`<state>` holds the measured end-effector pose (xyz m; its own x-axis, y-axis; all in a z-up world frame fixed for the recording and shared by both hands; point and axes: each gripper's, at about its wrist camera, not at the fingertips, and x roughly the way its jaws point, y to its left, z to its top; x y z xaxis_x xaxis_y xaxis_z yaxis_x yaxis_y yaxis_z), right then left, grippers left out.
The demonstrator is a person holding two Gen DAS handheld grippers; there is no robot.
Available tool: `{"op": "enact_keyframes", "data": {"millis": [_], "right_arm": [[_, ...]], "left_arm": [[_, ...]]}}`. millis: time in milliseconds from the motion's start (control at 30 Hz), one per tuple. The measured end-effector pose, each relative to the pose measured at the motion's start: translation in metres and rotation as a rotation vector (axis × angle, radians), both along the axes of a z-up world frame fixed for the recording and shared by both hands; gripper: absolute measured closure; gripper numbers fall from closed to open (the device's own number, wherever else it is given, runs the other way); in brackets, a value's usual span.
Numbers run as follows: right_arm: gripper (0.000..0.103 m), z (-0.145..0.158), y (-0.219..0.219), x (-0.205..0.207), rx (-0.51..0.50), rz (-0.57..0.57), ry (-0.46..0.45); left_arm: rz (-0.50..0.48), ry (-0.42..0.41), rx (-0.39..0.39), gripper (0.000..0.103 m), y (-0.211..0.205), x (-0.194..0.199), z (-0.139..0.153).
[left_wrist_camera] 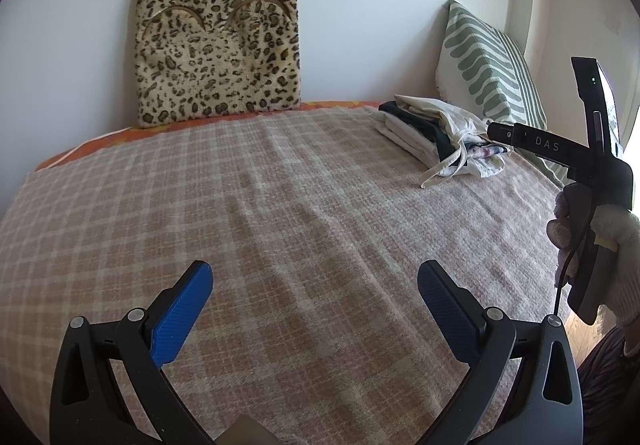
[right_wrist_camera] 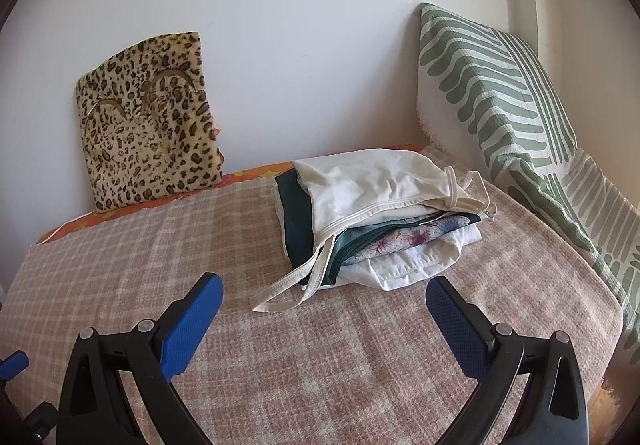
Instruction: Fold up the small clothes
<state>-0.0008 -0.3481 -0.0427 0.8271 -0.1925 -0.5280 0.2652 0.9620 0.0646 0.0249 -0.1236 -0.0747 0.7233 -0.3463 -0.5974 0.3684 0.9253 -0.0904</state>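
clothes (right_wrist_camera: 380, 213) lie in a folded pile on the checked blanket (right_wrist_camera: 192, 245) of the bed, toward the far end near the wall. a cream top with thin straps sits uppermost, over a dark green piece, a flowered piece and a white one at the bottom; one strap loop trails off the pile's near edge onto the blanket. just beyond the pile to its right a green-and-white striped pillow (right_wrist_camera: 492, 93) leans in the corner, and well to the pile's left a leopard-print cushion (right_wrist_camera: 152, 133) stands against the wall.

the right hand-held gripper (right_wrist_camera: 324, 297) hangs just short of the pile's near edge, its blue pads (right_wrist_camera: 192, 321) spread wide with nothing between them; the trailing strap lies between the pad tips, not touched.

the left hand-held gripper (left_wrist_camera: 316, 285) is well apart from the pile (left_wrist_camera: 436, 137), to its left and nearer, also wide open and holding nothing, over bare blanket. in that view a gloved hand (left_wrist_camera: 612, 245) grips the other tool's body.
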Motion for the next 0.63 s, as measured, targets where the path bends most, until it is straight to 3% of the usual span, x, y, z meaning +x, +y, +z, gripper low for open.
{"op": "enact_keyframes", "data": {"millis": [633], "right_arm": [[0.0,-0.0013,0.0024,-0.0021,-0.001,-0.005,0.0]], "left_arm": [[0.004,-0.008,-0.002,0.001,-0.0017,-0.005,0.0007]]}}
